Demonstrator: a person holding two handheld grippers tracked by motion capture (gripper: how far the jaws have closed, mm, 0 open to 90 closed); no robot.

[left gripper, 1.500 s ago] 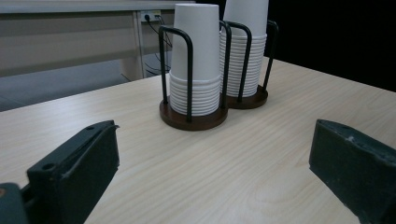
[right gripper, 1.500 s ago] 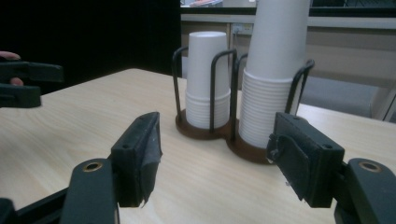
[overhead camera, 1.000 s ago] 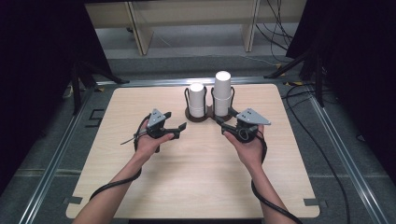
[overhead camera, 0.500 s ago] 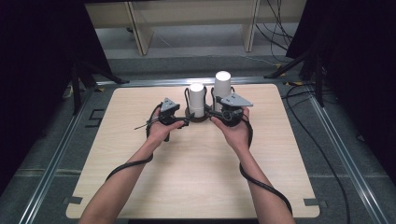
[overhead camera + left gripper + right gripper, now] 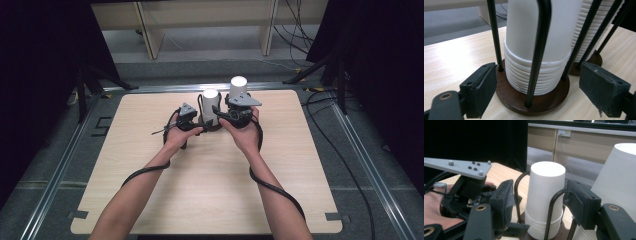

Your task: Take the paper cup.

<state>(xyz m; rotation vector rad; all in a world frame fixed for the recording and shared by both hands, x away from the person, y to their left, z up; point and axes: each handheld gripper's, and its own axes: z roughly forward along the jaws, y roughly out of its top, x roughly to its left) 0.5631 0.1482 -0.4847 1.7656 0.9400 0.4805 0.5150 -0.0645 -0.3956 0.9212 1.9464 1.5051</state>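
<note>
From the high view, two stacks of white paper cups stand in a black wire rack (image 5: 201,101) at the far middle of the wooden table (image 5: 150,175). The short cup stack (image 5: 210,101) is the one to look from. The tall cup stack (image 5: 238,86) stands just to its right. The left gripper (image 5: 198,123) is just to the left of the short cup stack, low down by its foot. The right gripper (image 5: 223,116) is just to the right of the short cup stack and in front of the tall one. Both hands are close together on the near side of the stacks.

In the left gripper view, the short cup stack is right in front, very close. It sits on a round brown base (image 5: 549,101), and thin black wires rise up around it. The two black jaws are spread wide, one on each side of the base. The jaw at the left of the picture is just beside the edge of the base, and the other is well clear of it. They pinch nothing. The tall cup stack peeks out behind the short one, at the right.

In the right gripper view, the top of the short cup stack shows in the gap between the two jaws. The jaws stand apart with a smaller gap. The jaw at the left of the picture is clear of the cups. The other one seems to cover the cup's edge, but it is hard to tell if it touches. Nothing looks squeezed. The left gripper, with its grey plate (image 5: 459,167), sits on the far side of the short cup stack.
</note>
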